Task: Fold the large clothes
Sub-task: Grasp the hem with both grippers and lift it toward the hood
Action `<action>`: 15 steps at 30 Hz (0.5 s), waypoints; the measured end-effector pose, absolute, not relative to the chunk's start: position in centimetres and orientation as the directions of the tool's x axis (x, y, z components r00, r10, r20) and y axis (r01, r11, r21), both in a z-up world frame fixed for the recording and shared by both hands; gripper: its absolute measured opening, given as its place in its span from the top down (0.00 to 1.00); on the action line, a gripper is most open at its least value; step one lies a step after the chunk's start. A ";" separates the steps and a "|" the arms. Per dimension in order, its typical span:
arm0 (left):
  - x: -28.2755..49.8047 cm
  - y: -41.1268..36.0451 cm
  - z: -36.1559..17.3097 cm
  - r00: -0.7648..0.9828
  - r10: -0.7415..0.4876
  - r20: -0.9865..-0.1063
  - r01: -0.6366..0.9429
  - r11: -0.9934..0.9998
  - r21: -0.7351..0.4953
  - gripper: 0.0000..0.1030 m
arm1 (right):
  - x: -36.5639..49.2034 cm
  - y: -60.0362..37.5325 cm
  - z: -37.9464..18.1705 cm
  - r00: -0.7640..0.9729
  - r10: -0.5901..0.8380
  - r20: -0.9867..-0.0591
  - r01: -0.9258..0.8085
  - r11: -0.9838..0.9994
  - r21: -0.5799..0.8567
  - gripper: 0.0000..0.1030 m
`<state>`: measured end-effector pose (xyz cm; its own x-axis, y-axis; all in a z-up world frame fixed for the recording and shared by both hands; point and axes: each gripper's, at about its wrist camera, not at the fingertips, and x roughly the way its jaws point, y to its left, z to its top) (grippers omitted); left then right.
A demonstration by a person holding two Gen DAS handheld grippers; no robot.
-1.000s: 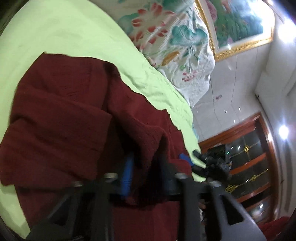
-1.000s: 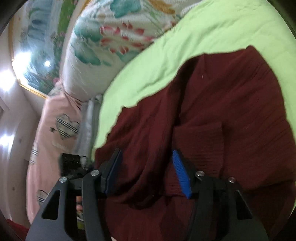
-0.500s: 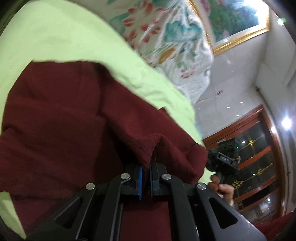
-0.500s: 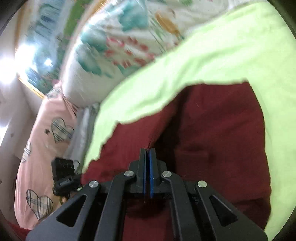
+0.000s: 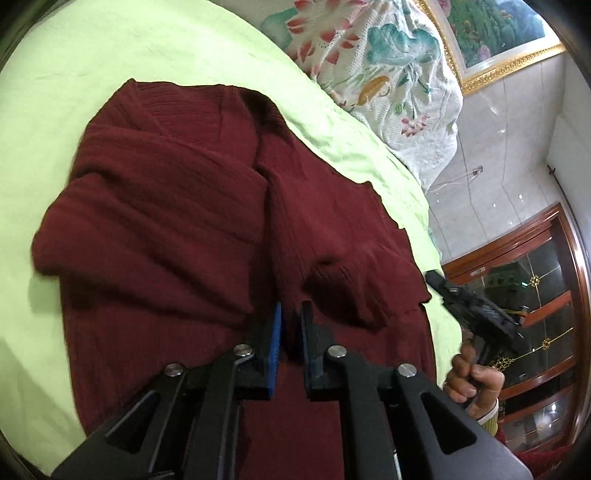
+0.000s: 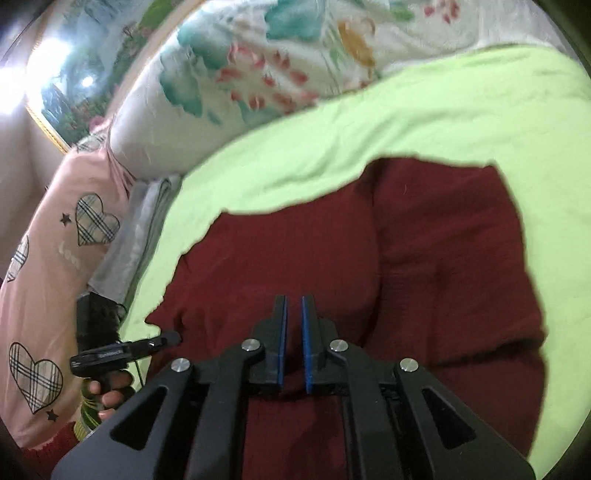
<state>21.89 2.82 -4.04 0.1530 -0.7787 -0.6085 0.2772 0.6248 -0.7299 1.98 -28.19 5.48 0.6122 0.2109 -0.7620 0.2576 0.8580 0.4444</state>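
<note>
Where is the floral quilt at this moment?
The floral quilt is bunched at the far edge of the green bedsheet, beyond the maroon sweater: upper right in the left wrist view below the gold-framed painting, top centre in the right wrist view.

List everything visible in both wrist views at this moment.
sweater: one, dark red, spread on the bedsheet
bedsheet: one, light green, on bed
quilt: one, white floral, beyond the sheet
pillow: one, pink, plaid hearts, beside quilt
painting: one, gold-framed, on the wall
cabinet: one, reddish wood, past the bed
left gripper: black, blue pads, jaws just eased wider, sweater fold pinched between
right gripper: black, blue pads, shut on sweater
hands: two, on gripper handles
</note>
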 end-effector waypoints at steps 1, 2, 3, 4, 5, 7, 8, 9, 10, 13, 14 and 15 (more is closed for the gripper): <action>21.2 3.1 -3.6 0.160 -0.775 -0.611 0.280 0.630 -0.725 0.85 | 1.8 -28.2 5.1 0.589 0.197 -0.784 0.277 0.862 0.425 0.93; 20.5 3.7 -3.2 0.170 -0.772 -0.613 0.285 0.634 -0.719 0.83 | 1.2 -28.2 4.9 0.584 0.202 -0.786 0.283 0.858 0.430 0.93; 19.8 4.1 -2.9 0.179 -0.769 -0.614 0.287 0.638 -0.715 0.76 | 0.8 -28.3 5.0 0.588 0.212 -0.781 0.282 0.851 0.444 0.93; 18.7 5.0 -2.4 0.198 -0.765 -0.612 0.285 0.643 -0.711 0.66 | -0.1 -28.5 5.3 0.595 0.219 -0.773 0.281 0.845 0.455 0.92; 18.0 5.6 -2.0 0.210 -0.763 -0.612 0.282 0.646 -0.709 0.59 | -1.1 -28.7 5.6 0.602 0.217 -0.769 0.283 0.842 0.459 0.92; 16.3 7.2 -1.4 0.247 -0.747 -0.617 0.270 0.665 -0.696 0.45 | -3.5 -29.1 6.2 0.608 0.206 -0.767 0.294 0.839 0.459 0.89; 15.4 8.0 -1.2 0.261 -0.739 -0.621 0.263 0.673 -0.691 0.45 | -4.5 -29.1 6.4 0.611 0.203 -0.765 0.299 0.836 0.460 0.83; 14.4 9.0 -1.2 0.274 -0.728 -0.628 0.250 0.684 -0.685 0.45 | -5.2 -29.1 6.6 0.615 0.199 -0.763 0.306 0.831 0.464 0.73; 13.6 9.8 -1.1 0.289 -0.716 -0.636 0.240 0.697 -0.676 0.45 | -6.6 -29.3 6.7 0.618 0.193 -0.762 0.316 0.827 0.465 0.68; 11.3 12.0 -1.0 0.330 -0.675 -0.660 0.220 0.735 -0.641 0.44 | -9.8 -29.7 7.3 0.629 0.164 -0.760 0.341 0.820 0.459 0.59; 10.3 12.8 -1.0 0.346 -0.656 -0.671 0.215 0.751 -0.624 0.43 | -10.9 -29.9 7.3 0.630 0.163 -0.760 0.345 0.817 0.461 0.58; 9.6 13.4 -1.1 0.358 -0.645 -0.675 0.215 0.761 -0.613 0.43 | -11.7 -30.1 7.3 0.628 0.164 -0.760 0.349 0.814 0.464 0.56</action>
